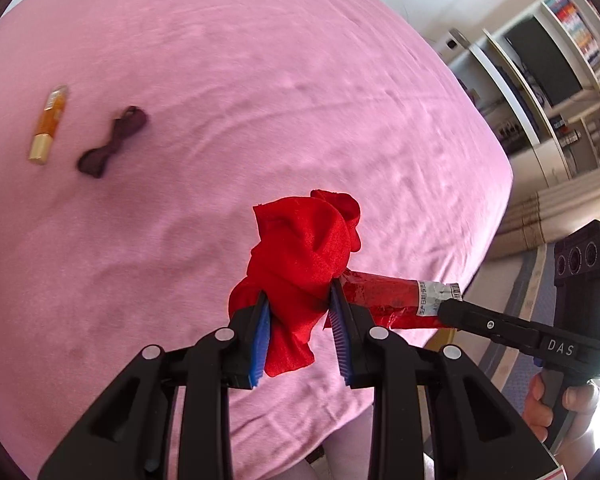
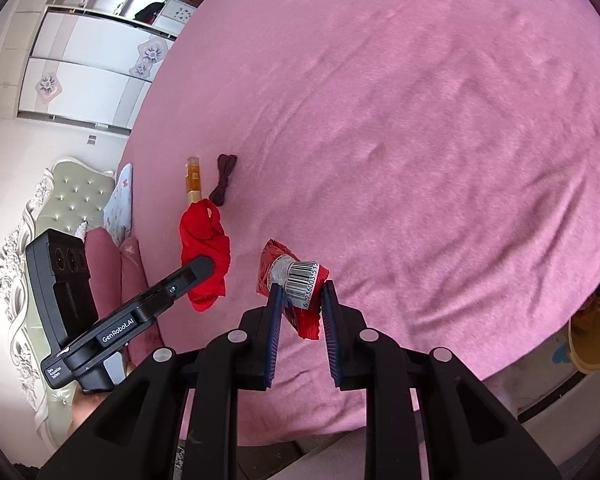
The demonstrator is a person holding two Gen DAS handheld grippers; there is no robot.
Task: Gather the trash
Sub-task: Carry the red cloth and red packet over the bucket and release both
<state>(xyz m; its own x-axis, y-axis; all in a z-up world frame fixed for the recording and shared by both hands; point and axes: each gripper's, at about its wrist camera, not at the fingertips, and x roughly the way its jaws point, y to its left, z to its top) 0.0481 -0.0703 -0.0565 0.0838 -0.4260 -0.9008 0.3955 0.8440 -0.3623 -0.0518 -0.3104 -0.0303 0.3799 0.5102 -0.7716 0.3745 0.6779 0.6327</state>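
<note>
left gripper [image 1: 298,300]: blue pads clamped on bunched red cloth [image 1: 300,256], held above the pink bedspread [image 1: 260,80]; cloth tail hung down between the fingers.
right gripper [image 2: 300,292]: pads pinched a red wrapper [image 2: 296,280], barcode side up, also off the bed surface.
trash location: wrapper in the right tongs, just beside the cloth; in the left wrist view its crumpled end reached right up to the left gripper's right pad [image 1: 340,320]; touching or not, couldn't tell.
left wrist view only: right gripper [image 1: 448,304] seen from the side, "DAS" on its body, person's hand [image 1: 556,404] on the grip; shelving with a dark screen [image 1: 540,64] at far right.
right wrist view only: barcode on the wrapper; left gripper seen side-on with "GenRobot.AI" label; white wardrobe [image 2: 84,72], padded headboard [image 2: 72,196], pillows at left.
both views: orange tube [image 1: 49,124] and dark purple tied cord [image 1: 114,140] lay side by side on the bedspread, well apart from both grippers.
</note>
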